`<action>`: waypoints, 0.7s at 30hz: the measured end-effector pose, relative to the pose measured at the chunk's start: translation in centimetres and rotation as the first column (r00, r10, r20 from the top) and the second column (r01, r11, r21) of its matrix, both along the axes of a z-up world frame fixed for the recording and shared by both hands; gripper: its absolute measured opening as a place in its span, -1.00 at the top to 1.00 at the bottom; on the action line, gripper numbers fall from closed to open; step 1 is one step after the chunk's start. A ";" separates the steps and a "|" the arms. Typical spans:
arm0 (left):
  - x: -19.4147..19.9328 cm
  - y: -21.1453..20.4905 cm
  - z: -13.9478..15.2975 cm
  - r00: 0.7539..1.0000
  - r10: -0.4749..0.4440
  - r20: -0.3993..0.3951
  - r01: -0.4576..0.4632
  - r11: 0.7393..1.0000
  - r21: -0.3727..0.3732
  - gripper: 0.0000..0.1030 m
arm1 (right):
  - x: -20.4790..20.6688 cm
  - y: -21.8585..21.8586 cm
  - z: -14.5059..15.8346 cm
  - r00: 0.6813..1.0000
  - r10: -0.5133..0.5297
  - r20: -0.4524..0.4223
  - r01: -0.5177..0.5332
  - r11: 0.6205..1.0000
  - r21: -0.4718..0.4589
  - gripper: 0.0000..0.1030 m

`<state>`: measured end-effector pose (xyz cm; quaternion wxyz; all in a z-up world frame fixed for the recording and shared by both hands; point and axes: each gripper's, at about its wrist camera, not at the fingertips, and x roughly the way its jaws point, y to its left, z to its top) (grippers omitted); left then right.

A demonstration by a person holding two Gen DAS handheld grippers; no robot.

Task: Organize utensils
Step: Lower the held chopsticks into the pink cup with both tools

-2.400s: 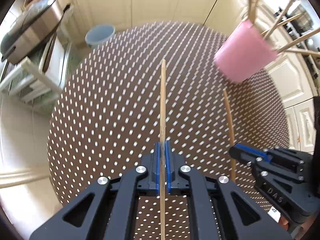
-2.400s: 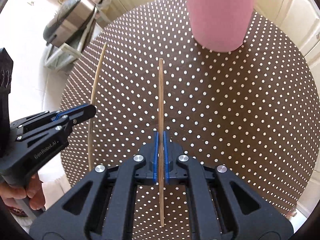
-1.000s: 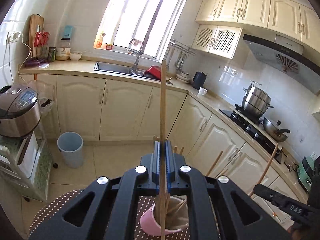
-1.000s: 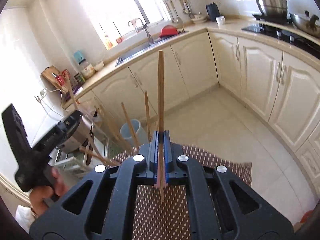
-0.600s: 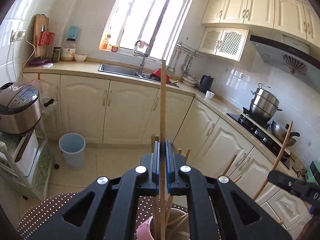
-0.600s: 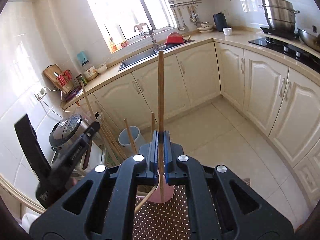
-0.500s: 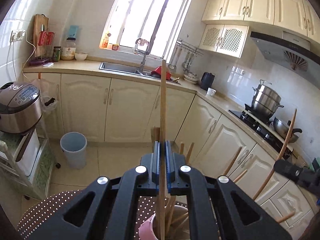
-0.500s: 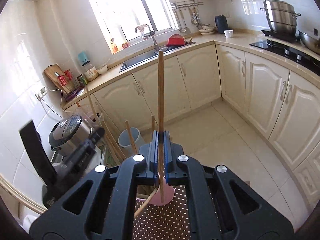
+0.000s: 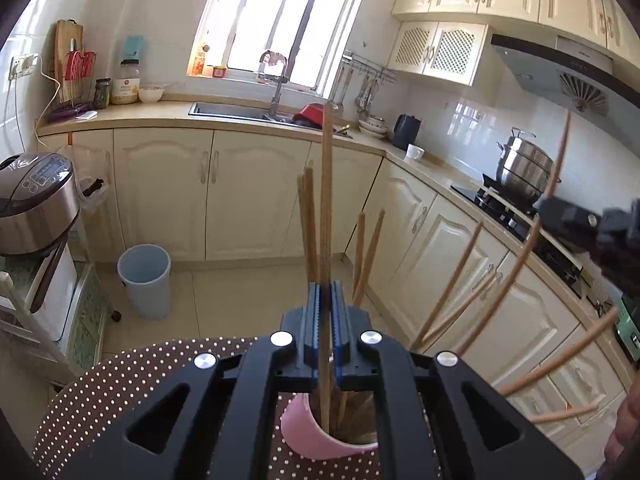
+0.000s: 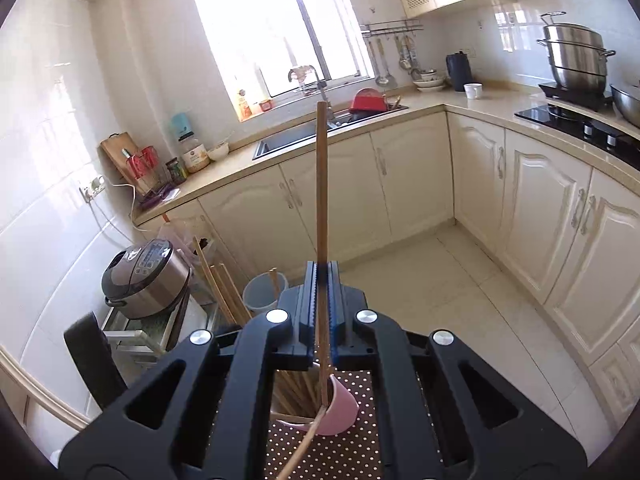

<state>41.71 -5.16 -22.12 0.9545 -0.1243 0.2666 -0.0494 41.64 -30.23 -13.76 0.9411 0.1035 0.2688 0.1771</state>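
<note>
With each gripper, left (image 9: 327,312) and right (image 10: 322,296), pinching a chopstick (image 9: 327,216) upright over the cup (image 9: 316,438) at bottom centre, I should lower straight, then release.

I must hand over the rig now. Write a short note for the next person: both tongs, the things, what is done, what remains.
Left tongs: shut on a chopstick, upright, its lower end inside the pink cup.
Right tongs: shut on another chopstick, lower end at the cup's rim.
The cup stands on the dotted tablecloth and already holds several chopsticks.
Done: those are in.
Left: lower both, open, let them drop in.
</note>
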 end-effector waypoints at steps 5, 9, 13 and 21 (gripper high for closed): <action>-1.0 -0.4 -1.0 0.999 -0.011 -0.036 0.012 1.000 0.021 0.89 | 0.2 1.0 -0.8 1.000 0.026 -0.009 -0.026 0.999 -0.030 0.90; -1.4 -0.3 -1.5 0.998 -0.017 -0.068 0.018 1.000 0.025 0.89 | 0.1 1.8 -1.5 0.998 0.052 -0.026 -0.054 0.997 -0.056 0.90; -1.6 0.0 -1.6 0.995 -0.022 -0.092 0.024 1.000 0.018 0.88 | -0.3 2.5 -2.1 0.996 0.076 -0.044 -0.080 0.993 -0.084 0.90; -2.4 0.3 -0.6 0.996 -0.018 -0.084 0.020 0.999 0.027 0.54 | -1.1 3.2 -3.5 0.991 0.099 -0.093 -0.109 0.988 -0.109 0.90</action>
